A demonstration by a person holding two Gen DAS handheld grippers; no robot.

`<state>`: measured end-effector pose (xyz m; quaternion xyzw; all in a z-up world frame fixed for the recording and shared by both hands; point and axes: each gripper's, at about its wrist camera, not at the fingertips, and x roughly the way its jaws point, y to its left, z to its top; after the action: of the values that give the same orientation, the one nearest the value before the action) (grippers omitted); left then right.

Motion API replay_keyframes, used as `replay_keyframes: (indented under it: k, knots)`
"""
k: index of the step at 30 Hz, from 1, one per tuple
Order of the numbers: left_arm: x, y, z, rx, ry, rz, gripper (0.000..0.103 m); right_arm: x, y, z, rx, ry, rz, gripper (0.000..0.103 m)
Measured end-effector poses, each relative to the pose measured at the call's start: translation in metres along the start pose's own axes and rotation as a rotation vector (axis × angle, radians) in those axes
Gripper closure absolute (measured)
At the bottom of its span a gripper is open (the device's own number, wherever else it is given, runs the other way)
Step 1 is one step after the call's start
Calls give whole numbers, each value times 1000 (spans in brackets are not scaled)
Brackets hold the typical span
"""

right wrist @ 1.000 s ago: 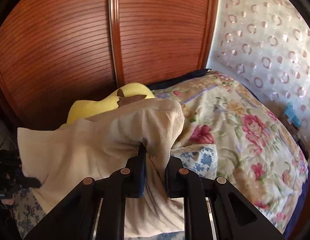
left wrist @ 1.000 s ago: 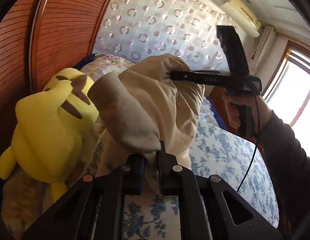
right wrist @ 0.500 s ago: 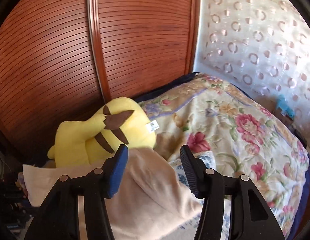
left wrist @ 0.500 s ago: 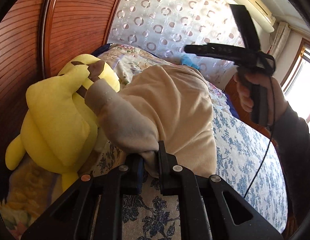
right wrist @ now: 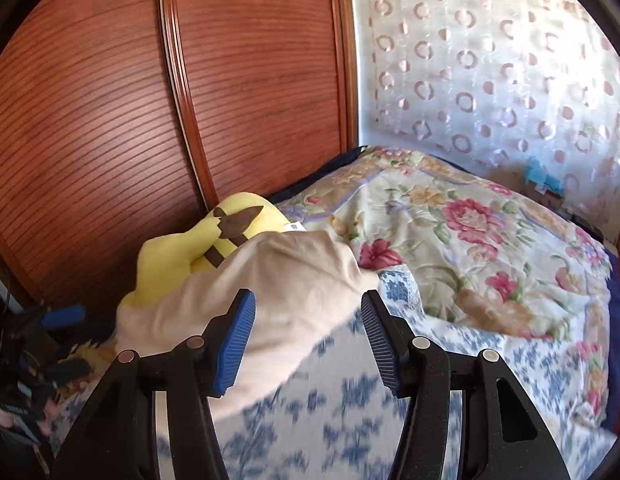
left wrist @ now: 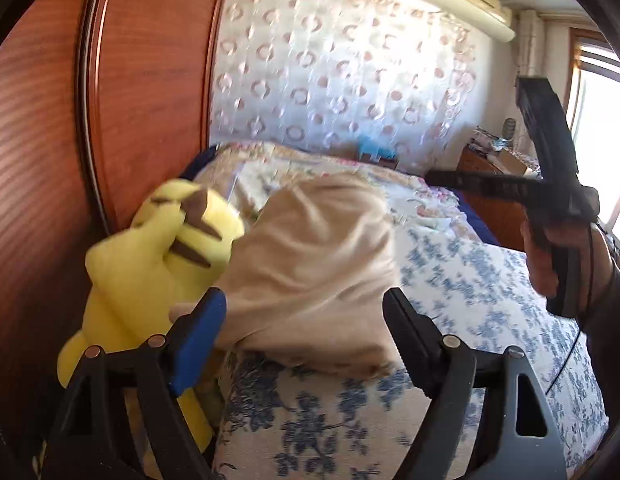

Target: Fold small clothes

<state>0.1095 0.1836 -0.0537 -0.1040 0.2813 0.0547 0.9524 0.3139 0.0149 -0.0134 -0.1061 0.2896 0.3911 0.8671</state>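
The beige garment lies bunched on the bed beside the plush, apparently half-folded, left gripper jaws opening, right gripper jaws spread, neither gripping.

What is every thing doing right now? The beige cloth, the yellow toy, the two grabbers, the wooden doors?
beige cloth: lying bunched on the bed, held by no gripper, leaning on the toy.
yellow plush toy: slumped against the wardrobe doors, beside the cloth.
left gripper: jaws opening, nothing pinched.
right gripper: open, off the cloth.
wardrobe doors: shut.
bed: covered with flowered spreads.
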Motion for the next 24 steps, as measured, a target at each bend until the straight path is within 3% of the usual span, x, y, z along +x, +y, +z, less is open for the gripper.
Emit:
replay_keyframes:
  k: [4, 8, 13, 17, 24]
  knots:
    - [-14, -24, 6, 41, -35, -22, 17, -48, 5, -25, 10, -36, -47, 46]
    - [-24, -49, 9, 86, -49, -37, 17, -96, 9, -53, 46, -79, -85, 32]
    - [-32, -87, 7, 157, -63, -77, 17, -152, 14, -90, 95, -112, -123, 28]
    - [-34, -109, 3, 160, -48, -124, 17, -191, 21, -116, 132, -131, -190, 24]
    - [-51, -159, 1, 222, -77, -123, 17, -250, 42, -151, 200, -181, -350, 24]
